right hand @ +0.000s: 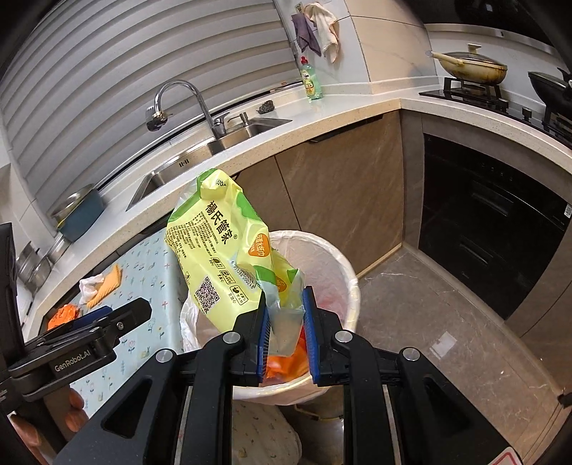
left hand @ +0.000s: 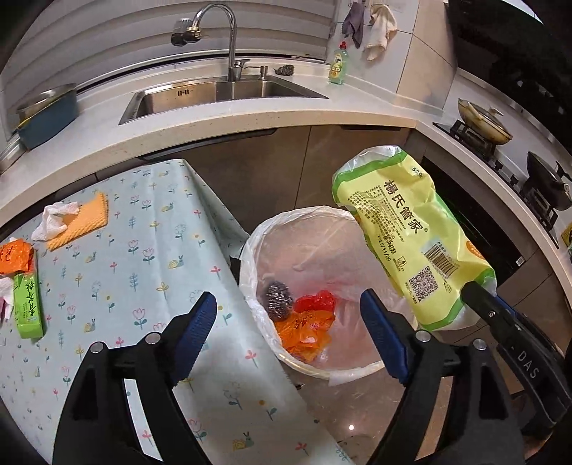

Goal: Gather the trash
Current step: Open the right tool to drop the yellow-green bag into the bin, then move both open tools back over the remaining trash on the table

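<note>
My right gripper [right hand: 286, 334] is shut on the end of a yellow-green plastic package [right hand: 218, 250] and holds it upright over the white lined trash bin [right hand: 348, 282]. The package also shows in the left wrist view [left hand: 411, 239], above the bin's right rim [left hand: 250, 250]. Inside the bin lie a steel scourer [left hand: 278, 299], a red wrapper [left hand: 316, 302] and an orange wrapper [left hand: 304, 332]. My left gripper [left hand: 287, 332] is open and empty, over the edge of the flowered table [left hand: 143, 257]. On the table lie a white tissue [left hand: 53, 220], an orange cloth [left hand: 82, 221], an orange wrapper [left hand: 14, 257] and a green packet [left hand: 26, 307].
The bin stands on the floor between the table and the counter cabinets [right hand: 339, 186]. The counter holds a sink [left hand: 221, 93], a faucet [left hand: 214, 32], a soap bottle [left hand: 338, 64] and a blue basin [left hand: 46, 114]. A stove with pans [left hand: 482, 121] is at the right.
</note>
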### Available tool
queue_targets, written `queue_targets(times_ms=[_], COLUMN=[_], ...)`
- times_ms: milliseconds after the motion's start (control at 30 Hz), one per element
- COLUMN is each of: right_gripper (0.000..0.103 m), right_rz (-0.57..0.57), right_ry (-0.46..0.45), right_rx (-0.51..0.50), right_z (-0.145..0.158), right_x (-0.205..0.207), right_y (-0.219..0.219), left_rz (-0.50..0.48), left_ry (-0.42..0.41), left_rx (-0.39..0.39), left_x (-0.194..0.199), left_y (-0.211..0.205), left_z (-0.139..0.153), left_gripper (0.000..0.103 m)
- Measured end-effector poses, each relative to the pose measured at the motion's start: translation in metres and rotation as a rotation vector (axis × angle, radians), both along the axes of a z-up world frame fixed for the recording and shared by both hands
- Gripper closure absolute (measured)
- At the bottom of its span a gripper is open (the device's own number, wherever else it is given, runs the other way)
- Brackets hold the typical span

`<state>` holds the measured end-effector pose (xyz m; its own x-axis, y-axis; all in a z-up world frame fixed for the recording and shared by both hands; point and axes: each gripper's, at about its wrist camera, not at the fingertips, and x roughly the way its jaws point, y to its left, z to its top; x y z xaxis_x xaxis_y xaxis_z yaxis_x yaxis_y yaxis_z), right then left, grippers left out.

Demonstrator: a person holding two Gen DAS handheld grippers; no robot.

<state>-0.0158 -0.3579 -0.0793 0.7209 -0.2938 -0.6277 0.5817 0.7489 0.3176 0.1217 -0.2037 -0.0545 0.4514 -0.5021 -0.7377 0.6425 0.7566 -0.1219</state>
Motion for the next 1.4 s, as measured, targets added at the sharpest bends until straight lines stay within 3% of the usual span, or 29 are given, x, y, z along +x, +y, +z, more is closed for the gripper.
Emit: queue_targets(times_ms=[267, 367, 433, 500, 1000, 1400], right_gripper=[0.084, 0.074, 0.057, 0.05, 0.046, 0.046], right_rz=[0.038, 0.042, 0.05, 0.053, 0.162, 0.286], right_ry=[0.017, 0.022, 0.02, 0.013, -0.026, -0.039], right_rx=[0.0, -0.004, -0.005, -0.03, -0.056, -0.085], right_z=[-0.003, -0.005, -0.004, 0.0, 0.026, 0.04], right_x=[0.016, 0.024, 0.029, 0.032, 0.052, 0.079], right_y=[0.014, 0.018, 0.02, 0.026, 0.074, 0.136], left_rz=[0.084, 0.106, 0.119, 0.137, 0.227, 0.341], left_ry=[-0.023, -0.035, -0.044, -0.056, -0.053, -0.048], left_rx=[-0.007, -0.004, -0.002, 0.006, 0.004, -0.017], left_x=[0.003, 0.005, 0.006, 0.007, 0.014, 0.029], left_y=[0.028, 0.037, 0.043, 0.048, 0.094, 0.16], left_z=[0.005, 0.008, 0.009, 0.01, 0.015, 0.022], left_gripper=[0.025, 0.025, 0.025, 0.021, 0.018, 0.018])
